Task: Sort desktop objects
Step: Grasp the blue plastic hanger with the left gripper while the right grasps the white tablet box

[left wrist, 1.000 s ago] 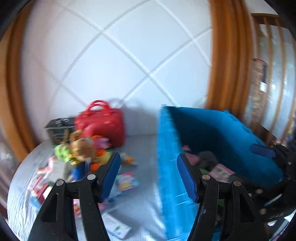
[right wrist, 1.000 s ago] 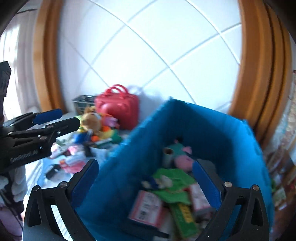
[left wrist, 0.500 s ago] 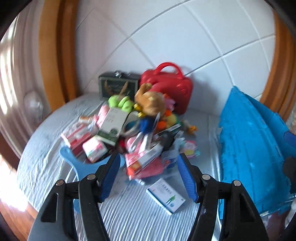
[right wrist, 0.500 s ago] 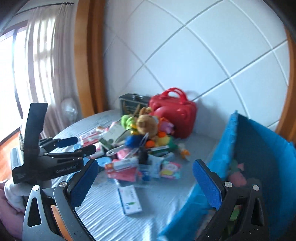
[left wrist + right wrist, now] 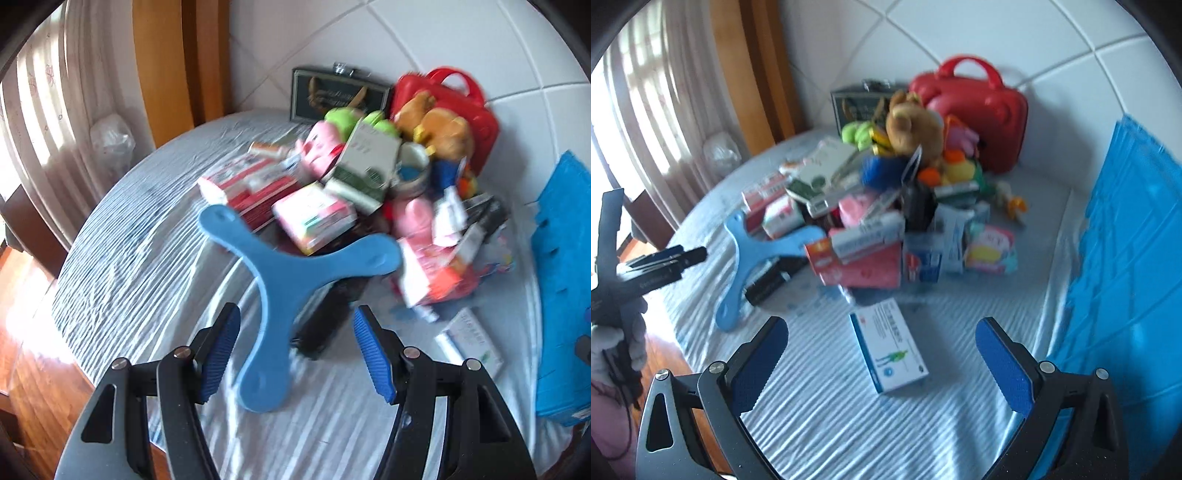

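Note:
A heap of boxes, packets and plush toys [image 5: 886, 206] lies on the striped cloth. A blue three-armed boomerang [image 5: 291, 273] lies at the heap's near left; one arm points between the fingers of my open, empty left gripper [image 5: 295, 350], which hovers just above it. The boomerang shows in the right wrist view too [image 5: 753, 258]. My right gripper [image 5: 882, 354] is open and empty above a white-and-blue medicine box [image 5: 888, 350]. The left gripper also shows at the left of the right wrist view [image 5: 687, 254].
A blue bin stands at the right [image 5: 1126, 277] and also shows in the left wrist view [image 5: 565, 277]. A red case [image 5: 979, 107] and a dark tin [image 5: 340, 94] stand against the white tiled wall. The table edge and wooden floor [image 5: 33, 350] lie at the left.
Both grippers swung left, away from the blue bin, toward the heap. The left gripper came down close over the boomerang; the right came over the medicine box.

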Available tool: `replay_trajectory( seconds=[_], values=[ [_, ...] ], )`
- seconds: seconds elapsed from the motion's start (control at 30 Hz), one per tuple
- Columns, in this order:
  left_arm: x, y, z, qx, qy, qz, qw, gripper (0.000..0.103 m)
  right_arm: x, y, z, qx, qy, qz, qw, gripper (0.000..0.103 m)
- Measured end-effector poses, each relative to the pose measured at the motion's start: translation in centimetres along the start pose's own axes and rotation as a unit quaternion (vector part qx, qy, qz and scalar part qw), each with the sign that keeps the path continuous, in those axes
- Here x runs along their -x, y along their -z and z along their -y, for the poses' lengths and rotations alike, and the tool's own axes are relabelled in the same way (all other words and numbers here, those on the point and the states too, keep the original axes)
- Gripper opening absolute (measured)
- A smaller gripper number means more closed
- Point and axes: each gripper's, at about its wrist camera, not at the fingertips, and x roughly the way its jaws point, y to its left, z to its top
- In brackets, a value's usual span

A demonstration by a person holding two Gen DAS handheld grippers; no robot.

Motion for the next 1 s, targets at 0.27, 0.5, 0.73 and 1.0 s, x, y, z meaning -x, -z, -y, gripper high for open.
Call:
replay_trajectory(
  seconds=[0.27,0.5,0.73,1.0],
  values=[
    [-7.4,0.0,-1.8,-0.029,0.013,-0.050,0.9983,0.063,-7.8,2.1,0.6,-0.042,0.034,-0.075,0.996,0.103],
    [-11.7,0.0,-1.2,-0.075,0.011,-0.056,0.9955,0.063,-12.0,3.2,0.5,-0.058,0.064,-0.118,0.989,0.103],
    [-14.2,-0.2,-0.2,-0.085,0.024,-0.071,0.9935,0.063,-15.4,3.3,0.0,-0.040,0.080,-0.145,0.985,0.103],
    [-16.0,-1.2,-0.3,-0.076,0.022,-0.084,0.9933,0.063,-18.4,3.0,-0.2,-0.127,0.130,-0.179,0.967,0.103]
  ],
)
